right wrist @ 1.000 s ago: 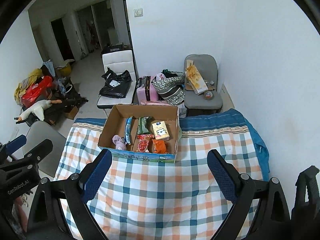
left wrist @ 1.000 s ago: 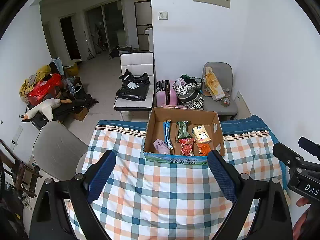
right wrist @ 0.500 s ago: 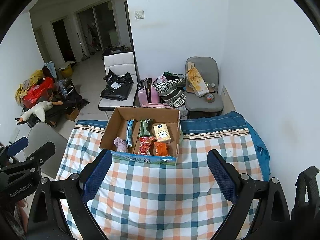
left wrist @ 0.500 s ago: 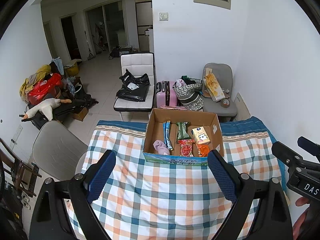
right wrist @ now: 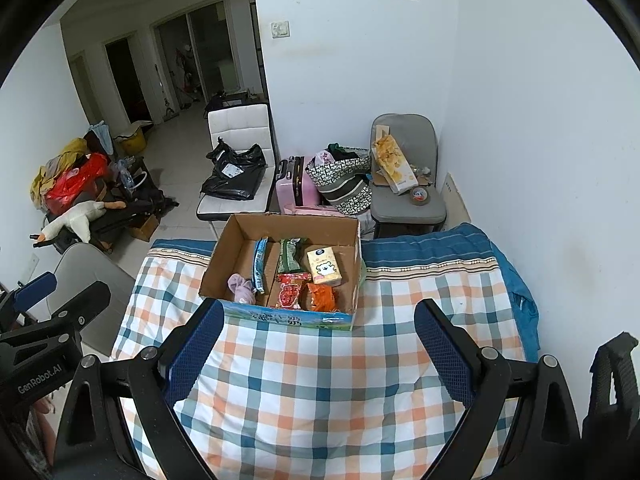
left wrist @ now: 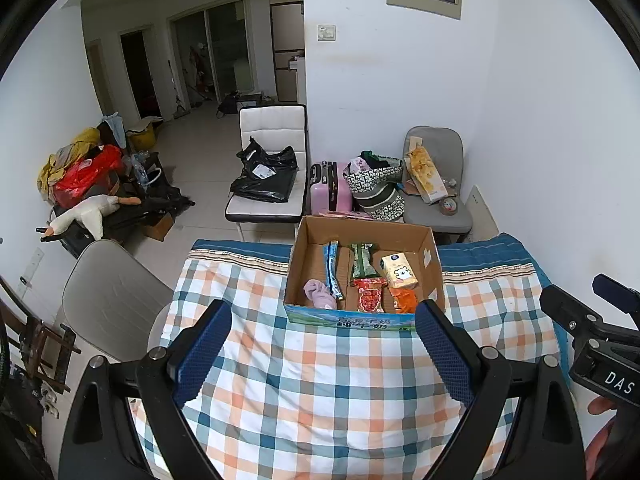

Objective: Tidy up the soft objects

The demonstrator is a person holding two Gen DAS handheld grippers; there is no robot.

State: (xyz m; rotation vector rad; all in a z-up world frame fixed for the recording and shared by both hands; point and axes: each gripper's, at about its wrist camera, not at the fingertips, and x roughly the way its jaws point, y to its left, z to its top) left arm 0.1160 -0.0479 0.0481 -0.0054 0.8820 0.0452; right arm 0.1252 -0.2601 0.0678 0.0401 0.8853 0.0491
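**Two empty grippers held above the checked cloth, short of the box**

The cardboard box [left wrist: 362, 276] sits on the checked cloth [left wrist: 320, 392] at the far end of the table, and it serves as the landmark here. Inside it, at the near left corner, lies a lilac soft bundle [left wrist: 320, 294]. Right of that runs a blue packet [left wrist: 332, 270], then a green packet [left wrist: 362, 260], a red packet [left wrist: 370, 300], an orange packet [left wrist: 404, 300] and a yellow tissue pack [left wrist: 398, 274] toward the right wall.

The left gripper [left wrist: 322, 350] hangs on the near side of the box, its jaws spread wide with nothing between them. The right gripper [right wrist: 320, 350] is likewise spread and empty, nearer the viewer than the box and offset to its right.

The left view shows the other tool's body at its right edge, marked "DAS"; the right view shows its partner at the left edge, marked "GenRobot.AI". Only the right view takes in the blue blanket [right wrist: 516, 280] hanging down the table's right side. Behind the box stand a white chair [left wrist: 272, 168], a pink suitcase [left wrist: 330, 188] and a grey chair [left wrist: 436, 184].
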